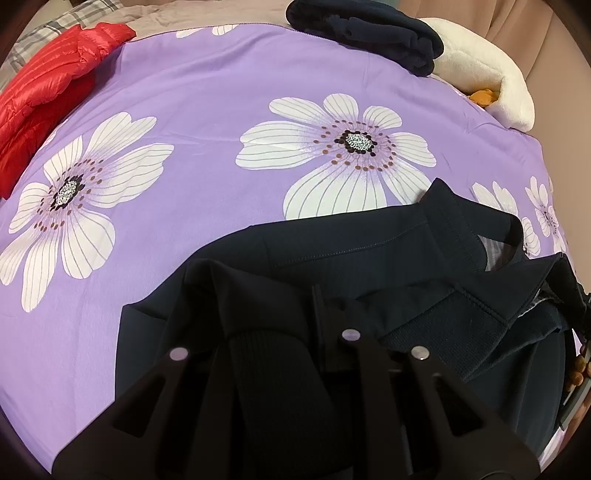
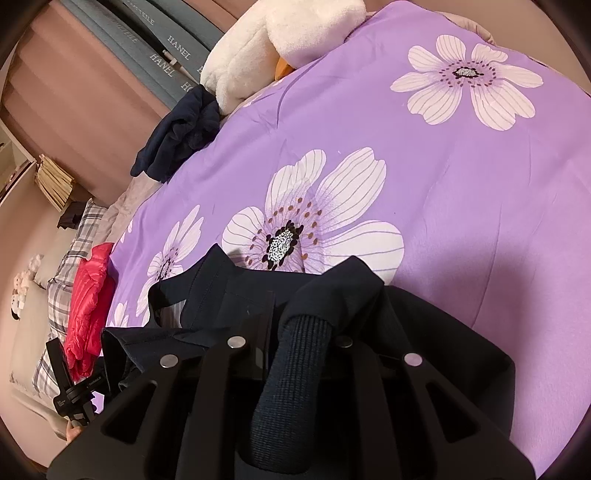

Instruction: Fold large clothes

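Right wrist view: grey curtain band (image 2: 162, 48) printed "HANEL". Purple quilt with white flowers (image 1: 221, 92) lies open and flat ahead, bordered by red puffer jacket (image 1: 48, 92), folded dark garment (image 1: 369, 33) and cream plush toy (image 1: 491, 74). Dark navy jacket with ribbed cuffs (image 1: 369, 251) lies bunched at quilt's near edge; left gripper (image 1: 321, 314) and right gripper (image 2: 273, 321) both clamp its cloth, jaws nearly closed

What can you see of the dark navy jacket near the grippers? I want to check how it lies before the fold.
The dark navy jacket looks like thick knit, with ribbed cuffs, a stand-up collar and a pale striped lining at the neck. It lies crumpled at the near edge of the purple flowered quilt, sleeves bunched. The left gripper and right gripper are each shut on it.
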Tool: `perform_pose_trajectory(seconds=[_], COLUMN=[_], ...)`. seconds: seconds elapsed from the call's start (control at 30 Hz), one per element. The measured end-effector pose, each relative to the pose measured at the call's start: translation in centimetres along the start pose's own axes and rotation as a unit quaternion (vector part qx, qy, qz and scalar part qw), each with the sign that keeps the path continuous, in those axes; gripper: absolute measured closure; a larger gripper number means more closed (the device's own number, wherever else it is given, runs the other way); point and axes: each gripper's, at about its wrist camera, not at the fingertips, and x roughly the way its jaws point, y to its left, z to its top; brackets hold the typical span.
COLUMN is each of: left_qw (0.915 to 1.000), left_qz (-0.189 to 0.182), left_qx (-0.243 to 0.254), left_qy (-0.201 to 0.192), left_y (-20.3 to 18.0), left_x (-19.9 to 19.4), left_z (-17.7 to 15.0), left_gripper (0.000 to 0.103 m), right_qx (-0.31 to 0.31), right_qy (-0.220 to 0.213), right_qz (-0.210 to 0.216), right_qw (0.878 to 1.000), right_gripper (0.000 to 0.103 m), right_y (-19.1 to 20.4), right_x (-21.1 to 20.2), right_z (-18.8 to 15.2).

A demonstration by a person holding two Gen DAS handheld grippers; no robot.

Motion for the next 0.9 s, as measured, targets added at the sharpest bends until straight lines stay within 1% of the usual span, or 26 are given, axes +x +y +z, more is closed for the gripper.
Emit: perform_pose_trajectory(seconds=[0.9], left_qw=[0.9999], left_qz=[-0.003], left_qx=[-0.008], left_qy=[0.008], left_y=[0.1], left_x=[0.26], left_z=[0.25], left_gripper=[0.089], right_qx=[0.013], right_qy=[0.008], right_qz=[0.003], right_qw=[1.0], right_gripper=[0.086], right_y=[-0.22], right_x=[0.2], right_z=[-0.08])
